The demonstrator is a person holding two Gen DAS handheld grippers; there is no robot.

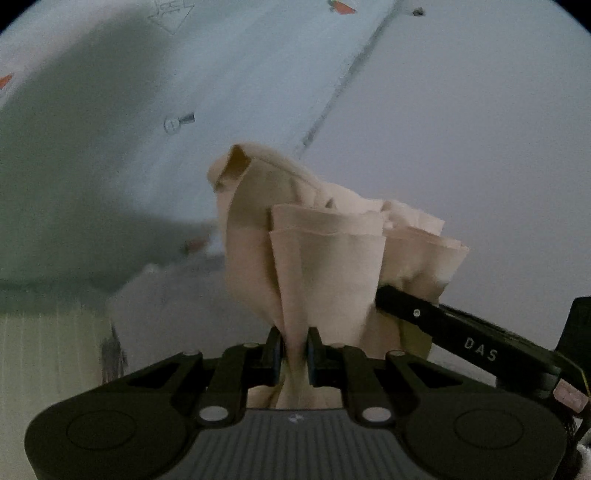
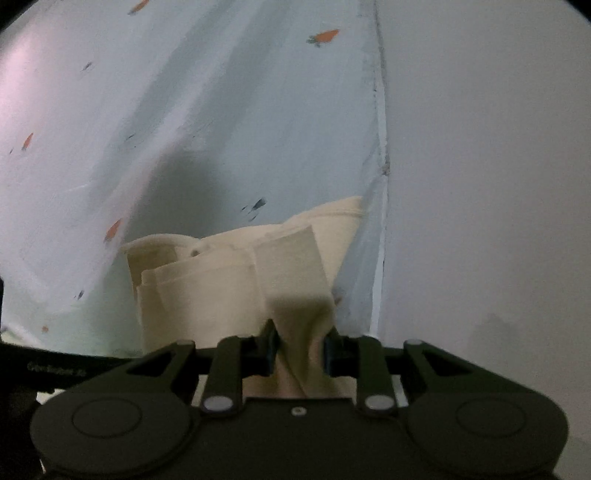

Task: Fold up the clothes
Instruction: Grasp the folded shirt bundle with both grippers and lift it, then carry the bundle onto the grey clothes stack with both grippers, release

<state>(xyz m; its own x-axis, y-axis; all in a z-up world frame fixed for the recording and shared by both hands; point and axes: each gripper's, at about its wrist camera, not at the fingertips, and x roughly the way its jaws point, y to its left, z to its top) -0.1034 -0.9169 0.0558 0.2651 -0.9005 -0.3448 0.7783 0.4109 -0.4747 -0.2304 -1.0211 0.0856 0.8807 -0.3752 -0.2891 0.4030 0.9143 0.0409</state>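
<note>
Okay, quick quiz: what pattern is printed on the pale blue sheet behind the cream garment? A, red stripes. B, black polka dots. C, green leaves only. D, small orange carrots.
D: small orange carrots dot the pale blue sheet behind the cream garment in both wrist views.

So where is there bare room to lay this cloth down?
The pale blue carrot-print sheet lies bare beyond the cream cloth, up to its edge against the white wall. It is crowded near both tongs, left tongs and right tongs, where bunched cloth fills the view.
</note>
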